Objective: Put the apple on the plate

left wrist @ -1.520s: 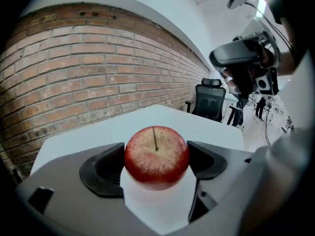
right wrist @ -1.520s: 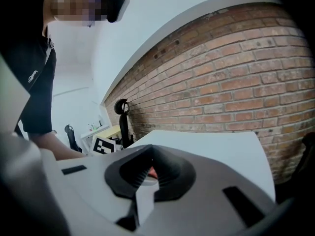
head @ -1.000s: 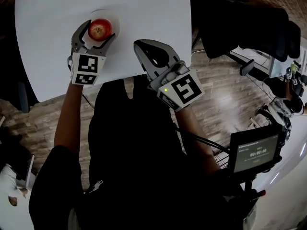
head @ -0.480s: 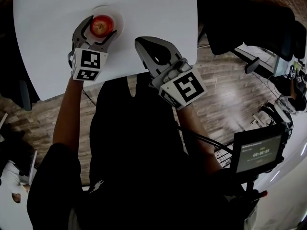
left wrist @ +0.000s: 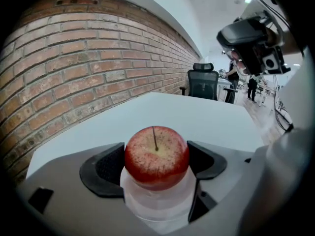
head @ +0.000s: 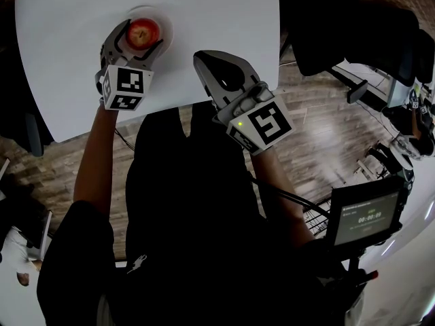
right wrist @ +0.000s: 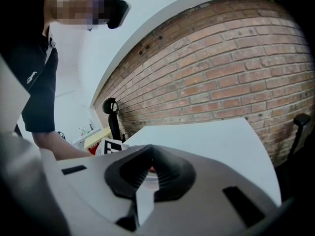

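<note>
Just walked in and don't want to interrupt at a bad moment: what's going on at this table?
A person stands at a white table with a hand-held gripper in each hand. The left gripper is closed on a red apple and holds it right over a small white plate. Whether the apple already rests on the plate can't be told. The right gripper is shut and empty, off to the side near the table's edge, taking no part.

Left tongs [head: 139, 36] laden; right tongs [head: 202, 58] closed
</note>
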